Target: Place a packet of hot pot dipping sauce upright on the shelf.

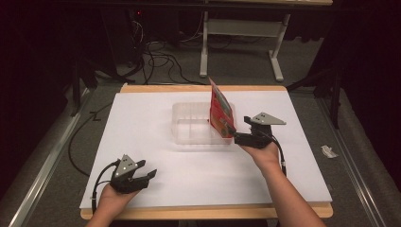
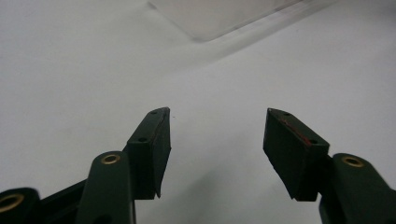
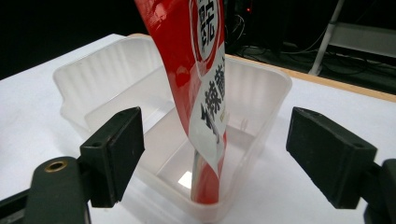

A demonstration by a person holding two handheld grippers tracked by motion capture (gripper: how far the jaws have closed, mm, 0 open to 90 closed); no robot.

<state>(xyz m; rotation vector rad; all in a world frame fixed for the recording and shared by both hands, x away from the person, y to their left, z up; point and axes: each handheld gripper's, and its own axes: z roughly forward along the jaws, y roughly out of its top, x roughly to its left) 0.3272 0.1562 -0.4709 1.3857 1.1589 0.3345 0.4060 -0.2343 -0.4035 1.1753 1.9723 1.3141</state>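
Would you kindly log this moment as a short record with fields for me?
surface: white table top
container: clear plastic tub, mid-table
item: red packet standing on end in the tub, leaning on its near right wall
right gripper: jaws open on either side of the packet, not touching it
left gripper: jaws open, nothing between them, over bare table near the front edge

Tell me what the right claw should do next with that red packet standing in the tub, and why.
Probably back the right claw straight away. Its jaws stand open, clear of the red packet, which already stands in the clear tub, leaning on its wall.
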